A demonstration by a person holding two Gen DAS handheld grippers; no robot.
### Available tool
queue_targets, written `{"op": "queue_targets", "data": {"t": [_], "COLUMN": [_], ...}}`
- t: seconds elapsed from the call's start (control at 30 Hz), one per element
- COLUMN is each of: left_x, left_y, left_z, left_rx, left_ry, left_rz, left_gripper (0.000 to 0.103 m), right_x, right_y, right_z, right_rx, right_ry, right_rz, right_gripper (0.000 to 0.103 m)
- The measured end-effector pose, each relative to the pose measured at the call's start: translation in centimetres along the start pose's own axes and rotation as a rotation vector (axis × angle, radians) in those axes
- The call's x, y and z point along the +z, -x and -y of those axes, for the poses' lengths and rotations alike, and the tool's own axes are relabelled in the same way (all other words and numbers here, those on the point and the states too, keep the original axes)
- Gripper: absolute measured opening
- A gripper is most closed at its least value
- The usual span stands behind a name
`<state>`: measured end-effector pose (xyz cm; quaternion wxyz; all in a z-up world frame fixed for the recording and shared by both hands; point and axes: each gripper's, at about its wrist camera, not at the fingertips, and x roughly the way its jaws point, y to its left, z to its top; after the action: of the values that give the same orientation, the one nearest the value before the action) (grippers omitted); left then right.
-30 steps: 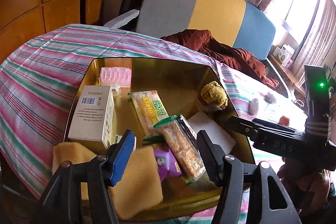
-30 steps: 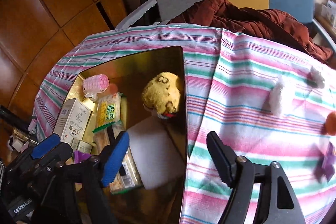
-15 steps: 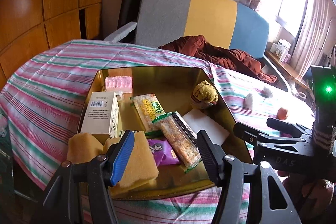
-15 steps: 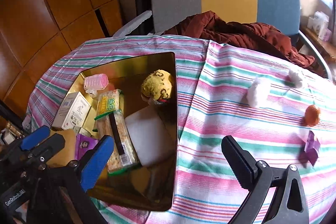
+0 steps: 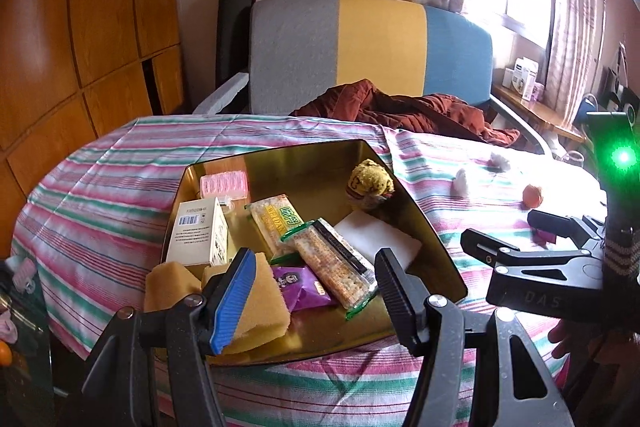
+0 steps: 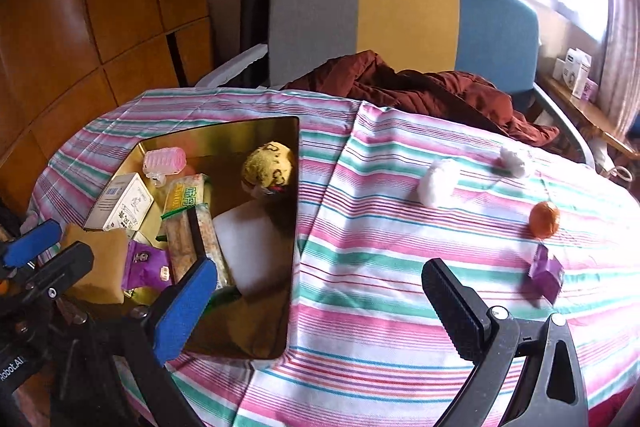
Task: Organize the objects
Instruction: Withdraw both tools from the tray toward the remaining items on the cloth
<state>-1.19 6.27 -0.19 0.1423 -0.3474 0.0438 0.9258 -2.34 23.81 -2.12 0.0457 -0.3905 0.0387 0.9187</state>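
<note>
Gold square metal tray (image 6: 256,125) sits left on the striped tabletop (image 6: 380,267), already packed; right tool (image 6: 320,301) spread wide and empty, left tool (image 5: 312,291) half-spread, empty, likely scouting the loose small orange fruit (image 6: 544,219) far right.

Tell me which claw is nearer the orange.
Right. The right claw hangs over the striped cloth just short of the orange; the left claw sits over the gold tray, farther away.
</note>
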Motion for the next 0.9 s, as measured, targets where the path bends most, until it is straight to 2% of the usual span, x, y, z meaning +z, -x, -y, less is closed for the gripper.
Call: {"op": "queue_targets", "data": {"t": [0.43, 0.9], "left_x": [-0.4, 0.0], "left_y": [0.0, -0.3], "left_z": [2.5, 5.5], "left_rx": [-0.001, -0.019], "left_ry": [-0.09, -0.18], "left_rz": [-0.013, -0.021], "left_gripper": [0.063, 0.063], "right_x": [-1.7, 1.1], "right_y": [0.0, 1.2], "right_z": [5.8, 15.1], "right_rx": [-0.087, -0.242], "right_ry": [-0.075, -0.143], "right_rz": [-0.057, -0.034], "right_gripper": [0.103, 0.103]}}
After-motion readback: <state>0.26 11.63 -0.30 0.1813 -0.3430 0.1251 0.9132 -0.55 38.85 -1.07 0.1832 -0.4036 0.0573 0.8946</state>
